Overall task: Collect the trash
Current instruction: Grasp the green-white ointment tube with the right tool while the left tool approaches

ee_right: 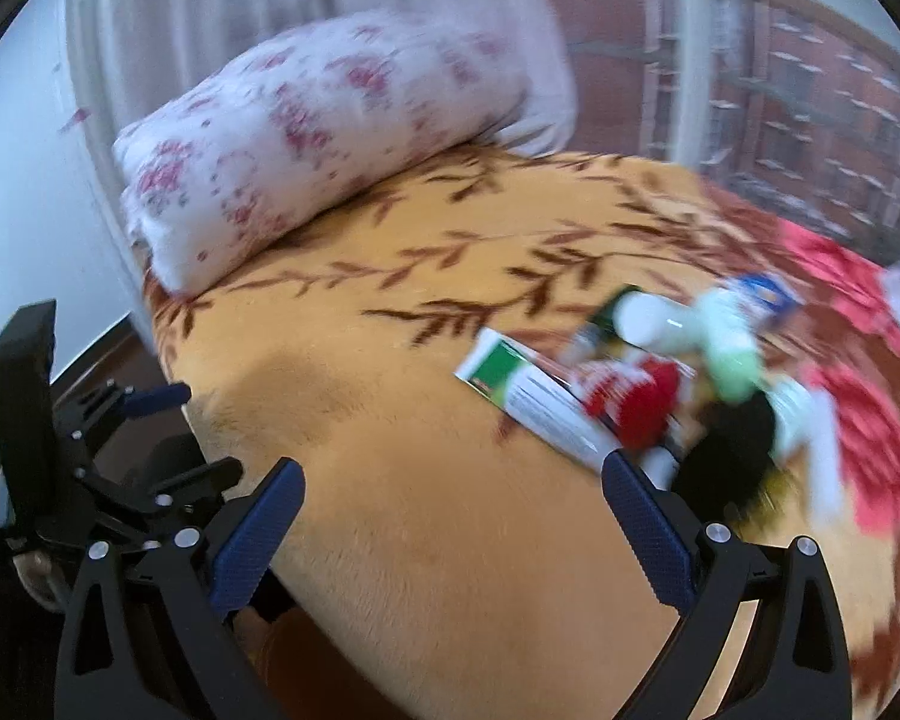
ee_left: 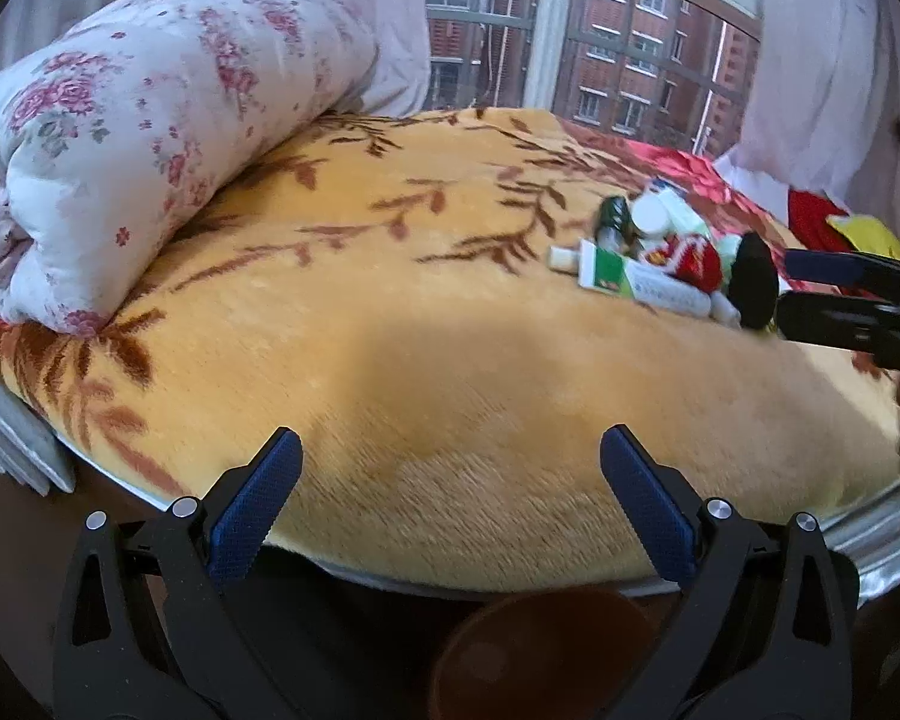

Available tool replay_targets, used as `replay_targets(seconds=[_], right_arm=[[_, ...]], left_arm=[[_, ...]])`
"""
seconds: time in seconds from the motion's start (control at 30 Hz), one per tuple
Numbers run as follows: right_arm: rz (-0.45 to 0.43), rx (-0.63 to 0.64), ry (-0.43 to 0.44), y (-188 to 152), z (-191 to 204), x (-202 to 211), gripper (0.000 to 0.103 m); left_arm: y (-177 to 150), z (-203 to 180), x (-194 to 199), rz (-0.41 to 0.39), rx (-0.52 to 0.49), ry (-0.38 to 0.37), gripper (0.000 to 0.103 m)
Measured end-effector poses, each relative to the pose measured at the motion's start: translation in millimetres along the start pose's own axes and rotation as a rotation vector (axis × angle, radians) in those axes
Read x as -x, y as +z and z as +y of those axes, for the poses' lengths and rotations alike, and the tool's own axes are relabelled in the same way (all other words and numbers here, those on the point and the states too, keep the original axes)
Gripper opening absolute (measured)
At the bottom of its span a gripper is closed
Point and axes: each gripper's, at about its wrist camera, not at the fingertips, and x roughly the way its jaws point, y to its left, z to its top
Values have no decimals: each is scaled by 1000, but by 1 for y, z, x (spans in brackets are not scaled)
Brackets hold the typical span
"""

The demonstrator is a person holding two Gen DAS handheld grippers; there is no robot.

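Hovering wide-fingered over the blanket, left gripper, near trash pile

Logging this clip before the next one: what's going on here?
A person holds two blue-padded grippers over a bed with a yellow leaf-patterned blanket. Both are open and empty. The right gripper is nearest a pile of trash: a green-and-white toothpaste tube, red wrapper, white bottles. The left gripper hovers at the bed's edge. Nothing is collected yet.

A big rolled flowery quilt lies on the yellow leafy blanket. Red brick buildings show through the window.
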Motion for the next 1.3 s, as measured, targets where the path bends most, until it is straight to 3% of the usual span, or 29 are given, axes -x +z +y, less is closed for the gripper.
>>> replay_targets(seconds=[0.17,0.53,0.67,0.77,0.93,1.0,1.13,1.3], right_arm=[[106,-17,155,23,-26,-46,98],[295,50,294,42,-51,-109,98],[369,141,281,36,-35,-118,97],[423,197,249,23,-29,-116,83],[478,147,277,27,-43,-116,75],[503,188,254,27,-43,-113,75],[495,261,209,24,-48,-98,74],[486,197,192,19,-66,-104,60]], left_arm=[[7,1,-2,-23,-22,34,97],[21,-1,-21,-12,-51,51,97],[23,-3,-26,3,-52,41,97],[24,-4,-26,0,-69,48,97],[25,-6,-29,8,-66,34,97],[24,-8,-28,5,-76,36,97],[23,-9,-26,-3,-88,48,97],[22,-9,-31,16,-73,37,97]])
